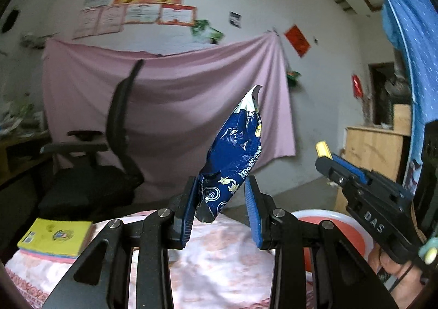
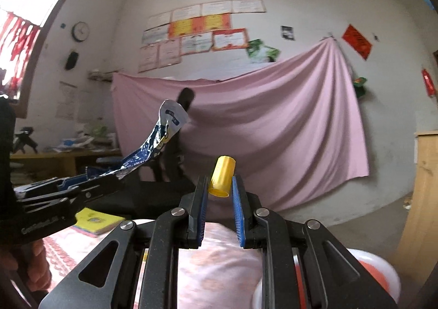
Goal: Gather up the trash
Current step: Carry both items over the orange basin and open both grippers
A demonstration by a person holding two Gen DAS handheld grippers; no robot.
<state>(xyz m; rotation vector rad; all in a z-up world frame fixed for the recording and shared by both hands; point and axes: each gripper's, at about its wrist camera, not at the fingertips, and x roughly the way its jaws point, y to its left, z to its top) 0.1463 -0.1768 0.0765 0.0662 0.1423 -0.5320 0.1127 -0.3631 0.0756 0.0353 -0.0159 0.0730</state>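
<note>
My left gripper is shut on a crumpled blue snack wrapper that sticks up between its blue pads, held in the air above the bed. The wrapper and the left gripper also show at the left of the right wrist view. My right gripper is shut on a small yellow plastic cap, held upright between the fingertips. In the left wrist view the right gripper is at the right with the yellow cap at its tip.
A pink patterned bed cover lies below both grippers. A red and white basin sits at the right, also seen in the right wrist view. A yellow book lies at the left. A black office chair and a pink hanging sheet stand behind.
</note>
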